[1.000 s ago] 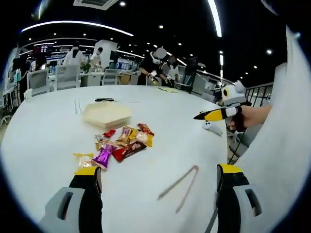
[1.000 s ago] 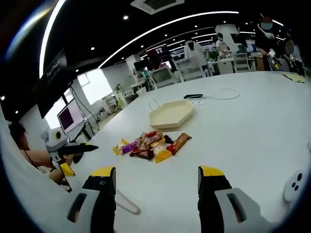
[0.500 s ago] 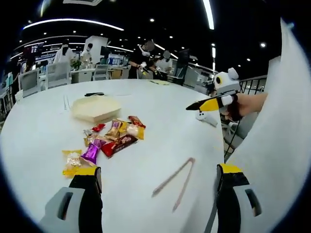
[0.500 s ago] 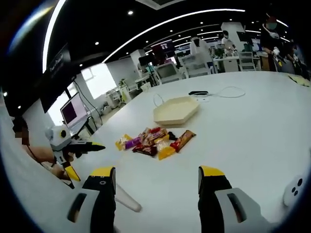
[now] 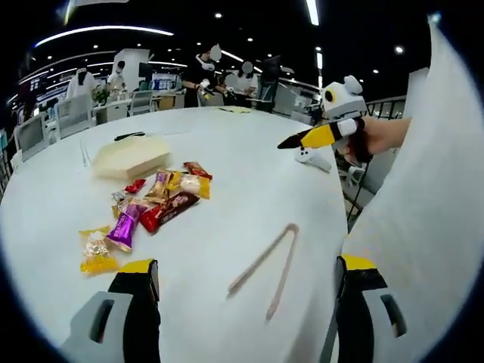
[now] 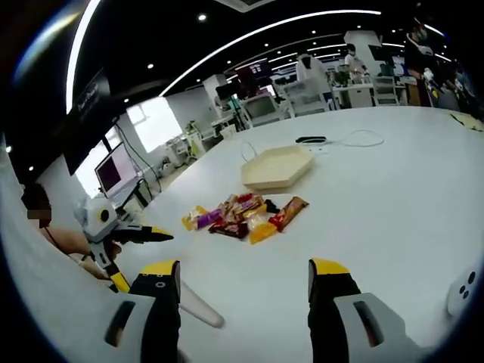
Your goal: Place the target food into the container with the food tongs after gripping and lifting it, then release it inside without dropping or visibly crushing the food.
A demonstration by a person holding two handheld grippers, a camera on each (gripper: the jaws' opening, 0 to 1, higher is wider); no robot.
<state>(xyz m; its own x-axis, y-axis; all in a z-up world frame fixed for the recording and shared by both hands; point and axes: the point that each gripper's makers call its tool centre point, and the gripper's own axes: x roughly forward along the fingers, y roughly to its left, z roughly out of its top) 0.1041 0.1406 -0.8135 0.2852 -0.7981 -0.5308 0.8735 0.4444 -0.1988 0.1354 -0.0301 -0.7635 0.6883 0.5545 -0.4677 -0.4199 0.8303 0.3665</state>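
Two tongs: left tongs (image 5: pixel 246 265) and right tongs (image 6: pixel 242 265), both hand-held above the bench (image 5: pixel 249 174).
Left tongs state: released; jaws spread wide, nothing between them.
Right tongs state: released; jaws spread wide, nothing gripped.
Right tongs, left gripper view: up and to the right of the left tongs, held by a hand at the bench edge.
Left tongs, right gripper view: low and to the left of the right tongs, off the bench edge.
Food tongs (image 5: pixel 265 268): pink, lying flat on the bench, just ahead of the left tongs, between the lines of their jaws; one end shows beside the left jaw of the right tongs (image 6: pixel 198 306).
Snack packets (image 5: pixel 155 208): loose pile on the bench, ahead and left of the left tongs; ahead of the right tongs (image 6: pixel 242 215).
Yellow packet (image 5: pixel 94 253): apart from the pile, just ahead of the left jaw of the left tongs.
Container (image 5: pixel 130 157): pale hexagonal tray, beyond the pile, near it but apart.
White device (image 5: pixel 311 157): on the bench below the right tongs.
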